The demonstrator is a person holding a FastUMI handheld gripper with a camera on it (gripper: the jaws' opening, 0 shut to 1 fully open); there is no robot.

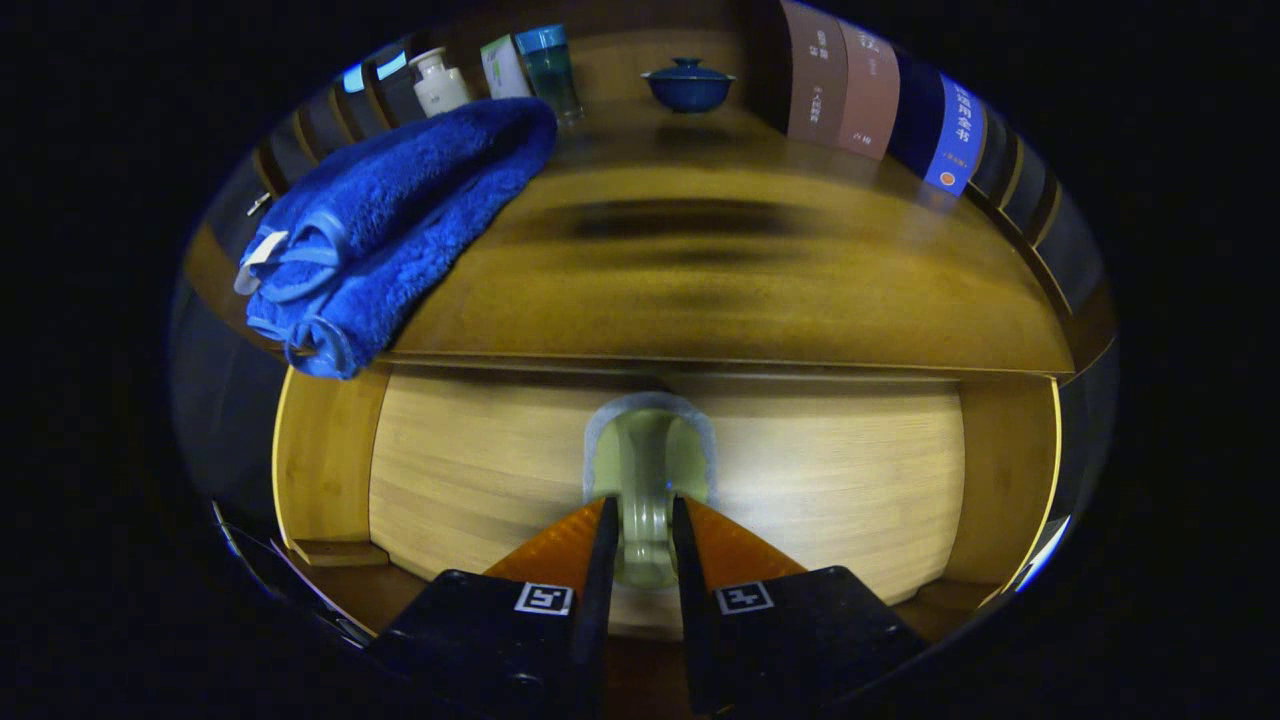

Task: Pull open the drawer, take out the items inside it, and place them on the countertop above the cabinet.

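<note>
A: Drawer (660, 470) location?
B: Below the countertop (720, 290), directly ahead; front panel appears flush.
A: Gripper (645, 545) condition?
B: 2 fingers clenched on the drawer's handle (645, 470). Blue towel (390, 225) lies on countertop.

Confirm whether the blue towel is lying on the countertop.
Yes, the folded towel lies on the countertop, while the tool grips the drawer handle below.

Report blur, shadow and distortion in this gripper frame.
Gripper view: the countertop is streaked with motion blur and crossed by a dark shadow band; fisheye bends its front edge; the blue towel stays fairly sharp; the gripper fingers close on the pale drawer handle, which is softly blurred; the books lie dim.
</note>
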